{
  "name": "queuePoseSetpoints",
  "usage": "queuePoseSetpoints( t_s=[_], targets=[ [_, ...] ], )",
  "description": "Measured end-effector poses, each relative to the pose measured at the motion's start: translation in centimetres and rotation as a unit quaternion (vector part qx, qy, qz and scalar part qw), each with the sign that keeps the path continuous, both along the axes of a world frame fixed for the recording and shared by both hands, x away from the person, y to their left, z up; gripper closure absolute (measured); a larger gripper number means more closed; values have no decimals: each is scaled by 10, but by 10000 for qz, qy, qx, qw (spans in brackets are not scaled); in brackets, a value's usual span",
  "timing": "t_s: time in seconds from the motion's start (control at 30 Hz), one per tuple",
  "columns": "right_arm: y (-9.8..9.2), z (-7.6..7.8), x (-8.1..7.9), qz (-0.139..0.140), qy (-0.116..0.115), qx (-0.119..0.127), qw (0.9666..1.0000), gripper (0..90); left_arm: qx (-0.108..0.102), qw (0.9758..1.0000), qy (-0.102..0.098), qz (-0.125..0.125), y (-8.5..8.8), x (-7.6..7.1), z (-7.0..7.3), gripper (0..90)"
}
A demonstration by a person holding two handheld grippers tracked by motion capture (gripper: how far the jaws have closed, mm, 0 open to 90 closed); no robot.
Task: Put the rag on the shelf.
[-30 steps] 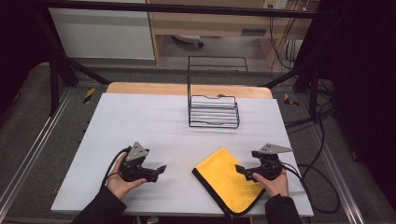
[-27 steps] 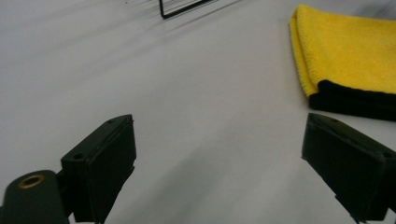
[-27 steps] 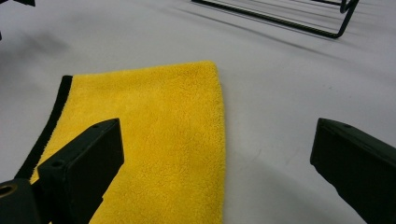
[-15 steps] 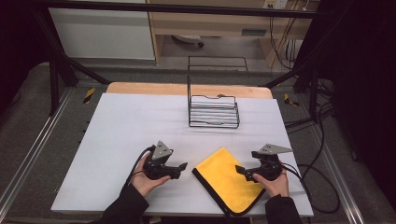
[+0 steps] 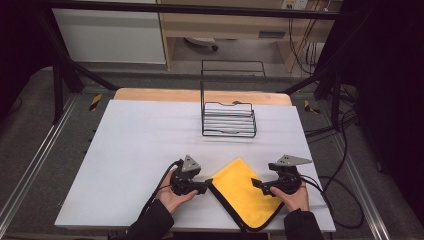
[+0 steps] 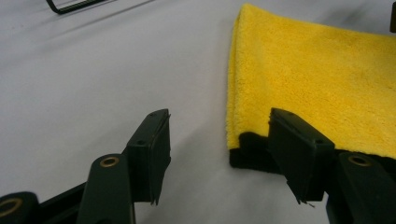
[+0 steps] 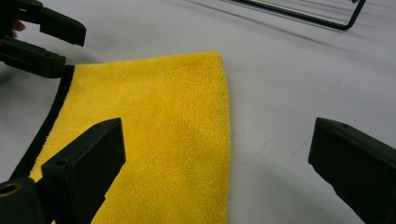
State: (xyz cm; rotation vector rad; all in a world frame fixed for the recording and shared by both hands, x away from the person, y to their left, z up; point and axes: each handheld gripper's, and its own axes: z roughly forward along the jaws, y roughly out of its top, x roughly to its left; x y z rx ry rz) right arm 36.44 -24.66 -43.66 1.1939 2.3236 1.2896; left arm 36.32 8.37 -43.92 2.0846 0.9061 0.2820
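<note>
Item: folded yellow microfibre cloth [image 5: 245, 192], black-edged, flat on white table [image 5: 135, 150], near edge | left gripper [image 5: 204, 187]: jaws closing, unclamped, at cloth's left corner | right gripper [image 5: 256, 184]: jaws wide apart, empty.

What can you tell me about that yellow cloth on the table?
The yellow cloth is fluffy, like microfibre, edged in black. It lies flat on the white table, turned like a diamond near the front edge. The left gripper has been closing around its left corner; the right gripper straddles its right side, open.
</note>
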Motion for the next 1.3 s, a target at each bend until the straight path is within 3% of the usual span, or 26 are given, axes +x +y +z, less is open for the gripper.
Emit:
queuePoseSetpoints(
  t_s=[0.1, 0.23, 0.4, 0.63, 0.73, 0.97, 1.17, 1.3],
  targets=[
    [0, 0, 0, 13, -10, -16, 10000, 44, 74, 10000, 6, -48, -5, 0, -2, 408],
    [0, 0, 0, 30, 1, 2, 10000, 48, -53, 9994, 342, -58, -10, 2, -7, 494],
    [1, -2, 0, 68, 53, -80, 9999, 70, -64, 9988, 494, -39, -13, 1, -9, 576],
    [2, -3, 1, 106, 102, -154, 9998, 121, -94, 9984, 552, 6, -18, 0, -12, 643],
    [2, -5, 1, 125, 140, -238, 9995, 191, -78, 9987, 506, 52, -20, -2, -13, 658],
    [3, -7, 1, 165, 196, -405, 9989, 357, -202, 9965, 791, 173, -19, 1, -13, 682],
    [4, -9, 1, 168, 398, -592, 9973, 526, -114, 9955, 914, 203, -23, 2, -9, 767],
    [5, -10, 2, 234, 564, -547, 9966, 618, -147, 9951, 956, 206, -22, 3, -9, 787]
  ],
)
